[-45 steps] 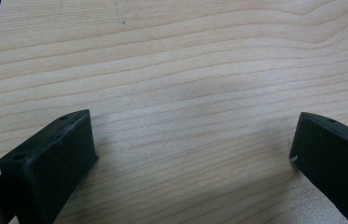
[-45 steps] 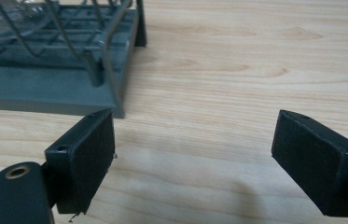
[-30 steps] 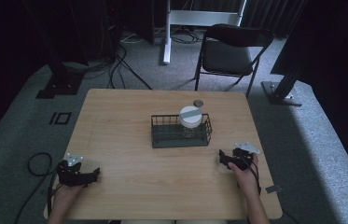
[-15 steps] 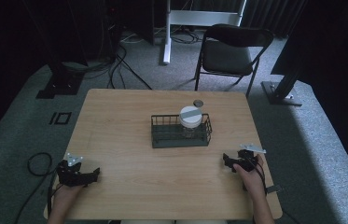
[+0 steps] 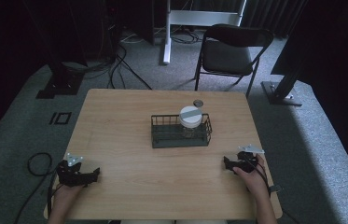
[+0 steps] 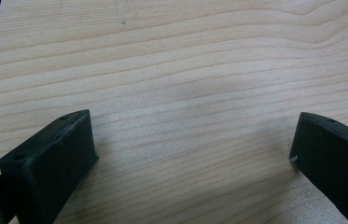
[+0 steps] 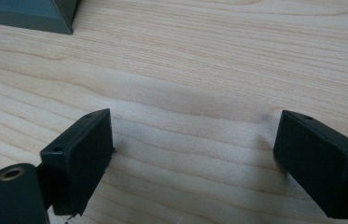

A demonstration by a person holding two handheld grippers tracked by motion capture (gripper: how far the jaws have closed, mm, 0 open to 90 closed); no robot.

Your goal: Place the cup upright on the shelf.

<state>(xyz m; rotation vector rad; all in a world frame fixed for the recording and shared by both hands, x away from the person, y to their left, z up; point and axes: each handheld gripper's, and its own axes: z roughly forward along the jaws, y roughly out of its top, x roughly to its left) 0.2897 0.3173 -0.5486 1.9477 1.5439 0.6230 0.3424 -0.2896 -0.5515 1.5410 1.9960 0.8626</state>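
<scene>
Right gripper [image 5: 230, 164] nearer table [image 5: 115, 121] edge; black blocky jaws apart.

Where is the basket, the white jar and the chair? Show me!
basket [image 5: 181, 141]: high view, on its front wire wall.
white jar [image 5: 191, 115]: high view, on its lid, standing inside the basket.
chair [image 5: 226, 57]: high view, on its seat, behind the table.

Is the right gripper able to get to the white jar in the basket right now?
Probably yes. The right gripper is open, holds nothing, and bare table lies between it and the wire basket. The basket is open on top, so the white jar looks reachable from above.
</scene>
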